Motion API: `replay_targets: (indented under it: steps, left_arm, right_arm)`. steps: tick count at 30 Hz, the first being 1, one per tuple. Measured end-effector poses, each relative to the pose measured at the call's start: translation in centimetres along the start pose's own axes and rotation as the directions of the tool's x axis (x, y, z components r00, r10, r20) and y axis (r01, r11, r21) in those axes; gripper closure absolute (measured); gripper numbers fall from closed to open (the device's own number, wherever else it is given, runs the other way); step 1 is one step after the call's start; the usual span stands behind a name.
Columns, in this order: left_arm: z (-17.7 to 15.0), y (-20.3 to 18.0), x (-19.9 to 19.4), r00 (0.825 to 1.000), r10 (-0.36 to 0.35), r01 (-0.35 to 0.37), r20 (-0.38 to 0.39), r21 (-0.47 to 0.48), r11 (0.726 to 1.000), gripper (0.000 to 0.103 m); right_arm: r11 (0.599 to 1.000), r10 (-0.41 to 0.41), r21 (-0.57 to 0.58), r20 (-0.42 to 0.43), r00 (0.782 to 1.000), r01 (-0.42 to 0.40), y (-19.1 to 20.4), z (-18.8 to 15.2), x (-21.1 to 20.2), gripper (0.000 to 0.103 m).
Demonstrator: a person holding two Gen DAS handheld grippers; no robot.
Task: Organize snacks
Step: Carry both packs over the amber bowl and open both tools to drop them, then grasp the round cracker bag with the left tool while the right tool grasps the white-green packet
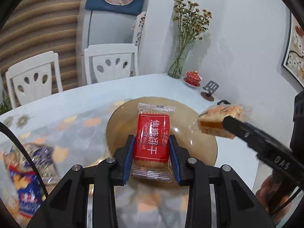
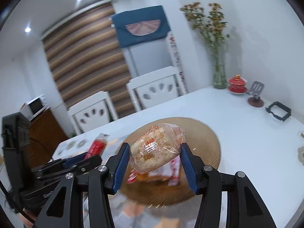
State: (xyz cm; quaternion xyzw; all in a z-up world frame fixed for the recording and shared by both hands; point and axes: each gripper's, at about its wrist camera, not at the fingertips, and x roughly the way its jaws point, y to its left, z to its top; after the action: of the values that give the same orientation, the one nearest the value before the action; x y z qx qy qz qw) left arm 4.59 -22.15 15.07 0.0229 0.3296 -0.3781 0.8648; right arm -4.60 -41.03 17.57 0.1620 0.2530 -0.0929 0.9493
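Round mat (image 1: 205, 121) laid mid-table (image 1: 79, 102). Biscuit packet (image 1: 152, 138) held above mat centre; rice-cracker packet (image 1: 218, 121) at 3 o'clock. Vase (image 1: 177, 66), lidded cup (image 1: 192, 77), stand (image 1: 210, 90) ranged at 1 o'clock. Chairs (image 1: 111, 62) set behind table at 11 o'clock.

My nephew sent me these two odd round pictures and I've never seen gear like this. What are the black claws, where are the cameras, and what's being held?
There is no robot here: a person holds a handheld gripper in each hand, and a wide-angle camera on each looks out along its two fingers. One picture is from the left gripper, the other from the right gripper.

The left one is shut on a red caramel biscuit packet. The right one holds a clear-wrapped puffed-rice snack between its blue pads. Each gripper also shows at the edge of the other's picture.

Both hover over a round tan plate on a white table. More snack packets lie blurred at the left; a vase of dried flowers and a red lidded cup stand by the wall.
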Motion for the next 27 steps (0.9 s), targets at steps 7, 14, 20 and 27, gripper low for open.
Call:
replay_targets:
  steps: [7,14,20,27]
  left_arm:
    - [0.8,0.9,2.2,0.999,-0.033,0.033,-0.002,-0.067,0.997,0.025]
    - [-2.0,2.3,-2.1,1.0,0.02,-0.019,0.007,-0.07,0.997,0.025]
    - [-6.4,4.6,-9.3,0.984,0.177,-0.174,0.03,-0.083,0.981,0.025]
    - [-17.1,10.9,-14.1,0.922,0.382,-0.384,-0.059,-0.243,0.891,0.025]
  right_arm:
    - [0.997,-0.071,-0.004,-0.031,0.997,0.071,-1.1,0.2,2.2,0.032]
    - [1.0,-0.008,-0.005,-0.07,0.997,0.008,-0.3,-1.3,1.4,0.032]
    - [0.991,0.128,-0.03,-0.118,0.985,-0.133,3.7,-3.2,0.2,0.032]
    - [0.949,0.238,-0.144,-0.259,0.936,-0.281,11.5,-10.4,2.0,0.032]
